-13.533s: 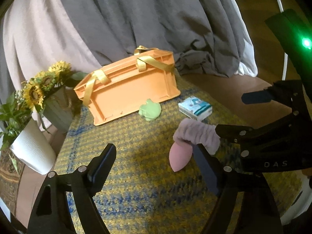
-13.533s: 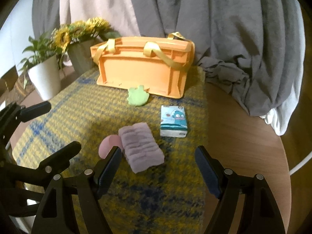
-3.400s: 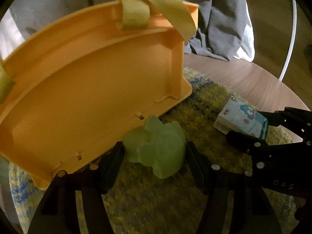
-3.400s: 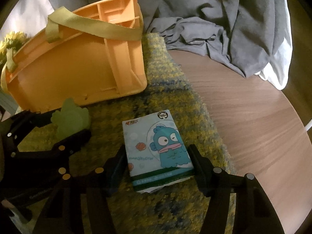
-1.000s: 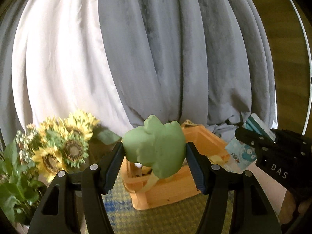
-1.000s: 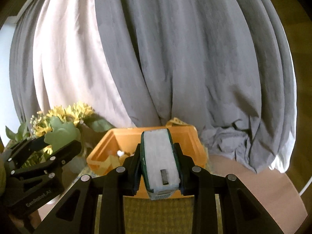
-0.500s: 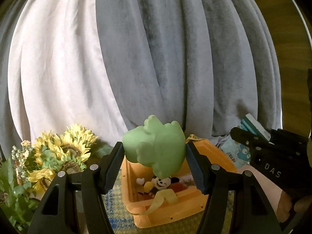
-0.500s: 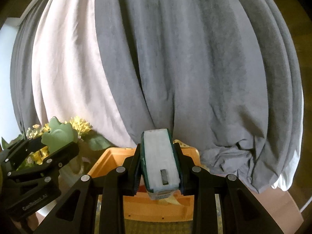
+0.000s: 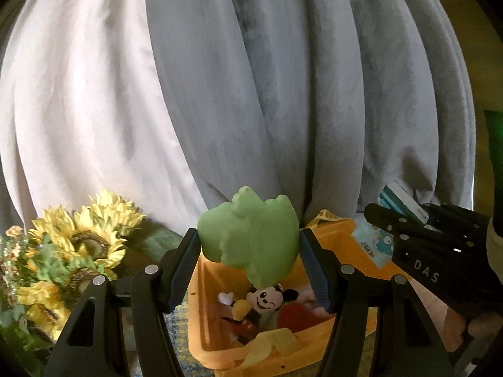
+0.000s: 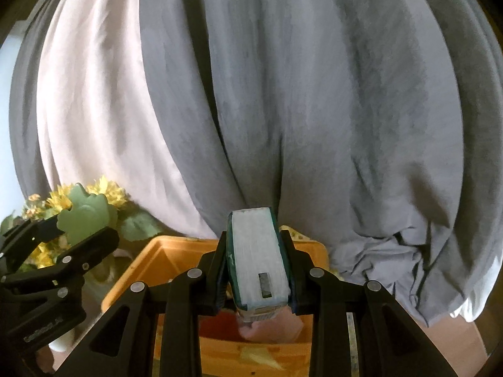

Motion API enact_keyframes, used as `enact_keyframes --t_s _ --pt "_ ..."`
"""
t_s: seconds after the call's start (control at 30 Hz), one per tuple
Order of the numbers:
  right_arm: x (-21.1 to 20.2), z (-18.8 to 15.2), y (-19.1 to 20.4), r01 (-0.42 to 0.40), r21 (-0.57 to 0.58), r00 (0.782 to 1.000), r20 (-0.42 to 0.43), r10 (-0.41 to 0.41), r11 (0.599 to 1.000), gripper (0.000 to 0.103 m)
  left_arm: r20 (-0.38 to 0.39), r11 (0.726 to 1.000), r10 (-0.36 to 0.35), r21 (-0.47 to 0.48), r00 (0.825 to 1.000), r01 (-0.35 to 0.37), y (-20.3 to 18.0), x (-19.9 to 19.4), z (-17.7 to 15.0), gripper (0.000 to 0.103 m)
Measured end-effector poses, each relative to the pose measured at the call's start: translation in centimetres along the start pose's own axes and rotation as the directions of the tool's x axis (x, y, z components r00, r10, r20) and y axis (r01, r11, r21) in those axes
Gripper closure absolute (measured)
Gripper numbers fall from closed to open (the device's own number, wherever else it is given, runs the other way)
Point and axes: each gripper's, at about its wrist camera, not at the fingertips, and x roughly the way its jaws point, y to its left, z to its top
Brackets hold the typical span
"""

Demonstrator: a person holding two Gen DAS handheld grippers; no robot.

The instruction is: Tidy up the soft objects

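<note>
Two grippers hover above the orange bin at lower centre: left gripper clamps a green sponge, right gripper clamps a tissue pack. Plush toys already lie inside; both held items remain to drop.

One orange basket — one green sponge, one tissue pack, one mouse plush, two tools, one sunflower bunch.

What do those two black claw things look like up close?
Both the left gripper and the right gripper are matte black plastic frames with triangular cutouts and round silver rivets at the joints. The fingers carry ribbed dark pads. White lettering "DAS" marks the right gripper's side.
</note>
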Motion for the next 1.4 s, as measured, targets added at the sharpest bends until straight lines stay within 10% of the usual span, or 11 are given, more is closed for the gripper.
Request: enact_keyframes --t_s 0.5,0.73,1.4 --pt "7.5 -1.1 -1.0 0.004 -0.031 0.989 -0.147 -0.008 0.999 0.072 -0.195 0.998 -0.055 -0.039 0.979 0.048 0.4 8.3 -2.9 0.039" --pt "9.2 -1.4 -1.6 0.025 -0.023 0.982 -0.186 -0.029 0.999 0.045 -0.219 0.998 -0.034 -0.054 0.975 0.023 0.5 9.2 -3.4 0.026" --pt "-1.6 -2.2 -0.4 0.093 0.032 0.987 -0.132 -0.088 0.995 0.018 -0.106 0.978 0.186 -0.081 0.977 -0.195 2.1 -3.5 -2.7 0.000"
